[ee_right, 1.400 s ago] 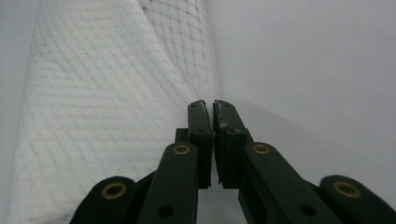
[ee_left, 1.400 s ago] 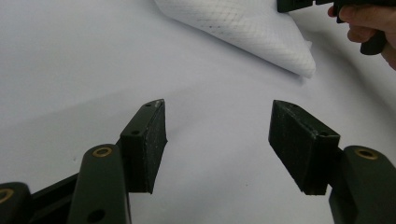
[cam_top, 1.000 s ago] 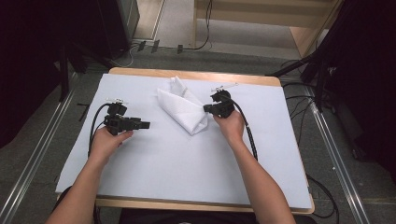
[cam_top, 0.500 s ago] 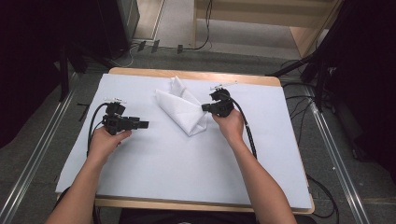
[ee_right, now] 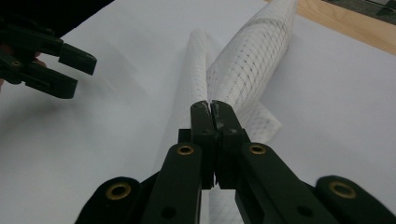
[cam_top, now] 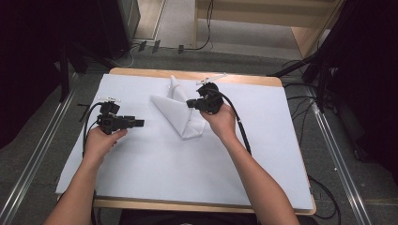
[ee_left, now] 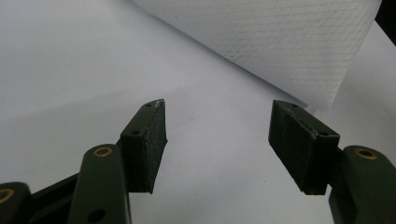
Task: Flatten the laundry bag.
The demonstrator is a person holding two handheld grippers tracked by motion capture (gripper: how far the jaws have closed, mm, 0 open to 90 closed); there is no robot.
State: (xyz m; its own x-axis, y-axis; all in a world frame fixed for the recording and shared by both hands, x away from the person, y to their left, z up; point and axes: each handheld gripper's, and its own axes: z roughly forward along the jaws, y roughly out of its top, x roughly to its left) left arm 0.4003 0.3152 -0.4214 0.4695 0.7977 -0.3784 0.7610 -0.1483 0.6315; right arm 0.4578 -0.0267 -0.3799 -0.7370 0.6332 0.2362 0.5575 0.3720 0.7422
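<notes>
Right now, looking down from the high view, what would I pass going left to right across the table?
Left gripper → white cloth → right gripper → bare table cover

grey carpet floor (cam_top: 234, 56), wooden table (cam_top: 141, 71), dark surroundings.

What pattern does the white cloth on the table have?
The cloth is white with a fine grid of small diamonds; it is clearest in the right gripper view.
</notes>
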